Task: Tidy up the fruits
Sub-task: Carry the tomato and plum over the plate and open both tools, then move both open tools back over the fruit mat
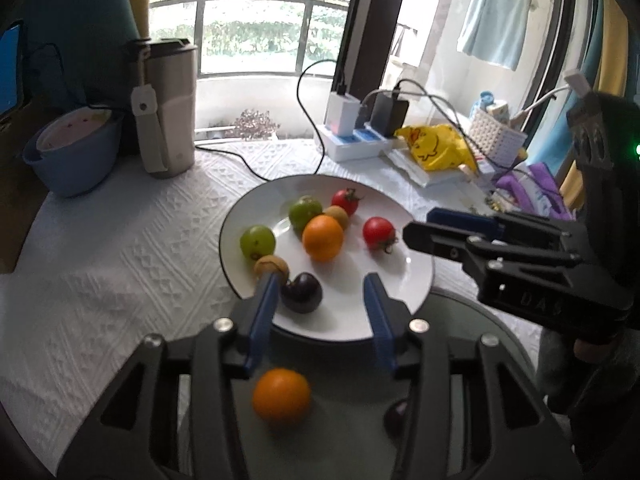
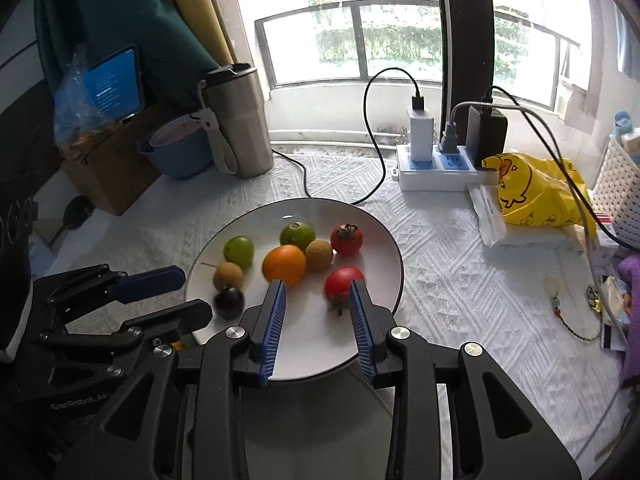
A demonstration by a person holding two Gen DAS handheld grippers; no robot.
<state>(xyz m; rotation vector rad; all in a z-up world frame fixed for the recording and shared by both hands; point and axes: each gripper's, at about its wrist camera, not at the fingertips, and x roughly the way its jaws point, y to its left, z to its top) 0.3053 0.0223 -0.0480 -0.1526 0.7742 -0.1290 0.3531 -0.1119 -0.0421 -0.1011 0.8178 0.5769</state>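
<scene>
A white plate (image 1: 416, 276) (image 2: 384, 240) holds an orange (image 1: 323, 238) (image 2: 285, 264), two red tomatoes (image 1: 378, 232) (image 2: 340, 282), two green fruits, two small brown fruits and a dark plum (image 1: 302, 293) (image 2: 229, 302). My left gripper (image 1: 320, 280) (image 2: 194, 294) hovers open over the plate's near edge, with the plum just inside its left finger and untouched. Under it, a second orange (image 1: 281, 398) and a dark fruit (image 1: 396, 410) lie on a dark grey-green plate (image 1: 460, 316). My right gripper (image 2: 317, 286) (image 1: 418, 226) is open above the white plate, with a tomato beside its right finger.
At the back left stand a steel tumbler (image 1: 170, 108) (image 2: 240, 120) and a blue bowl (image 1: 68, 160). A power strip (image 2: 436, 168) with chargers and cables, a yellow bag (image 2: 532, 196) and a white basket (image 1: 496, 140) crowd the back right. White textured cloth covers the table.
</scene>
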